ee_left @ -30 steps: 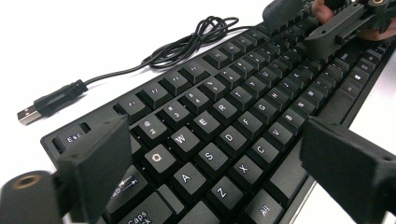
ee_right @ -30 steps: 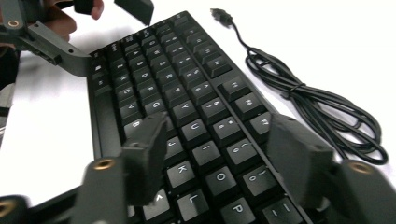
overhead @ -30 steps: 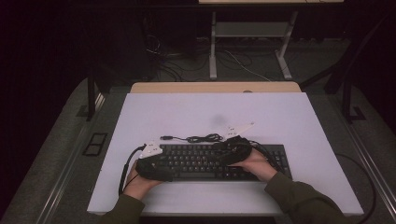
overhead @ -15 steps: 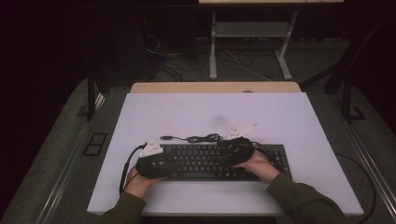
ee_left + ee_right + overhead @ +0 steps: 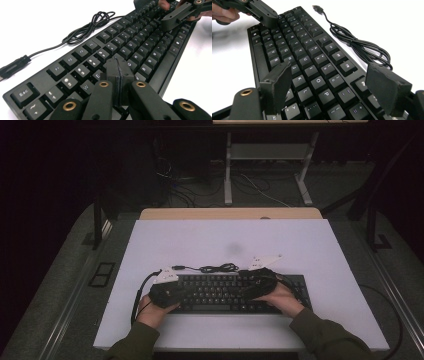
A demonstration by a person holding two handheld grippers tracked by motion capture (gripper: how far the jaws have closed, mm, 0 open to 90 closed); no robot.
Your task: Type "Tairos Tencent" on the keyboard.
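Moved: left gripper [image 5: 119, 75] jaws just closed pad to pad, nothing between, over keyboard [image 5: 225, 292] left keys | right gripper [image 5: 337, 85] jaws just widened, empty, above right keys | keyboard flat on table [image 5: 300, 245] near front edge

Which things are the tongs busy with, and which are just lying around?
In use:
- black keyboard
- left tongs, jaws shut together over the keys
- right tongs, jaws wide open over the keys

Lying about:
- the keyboard's coiled cable with its unplugged plug
- white table
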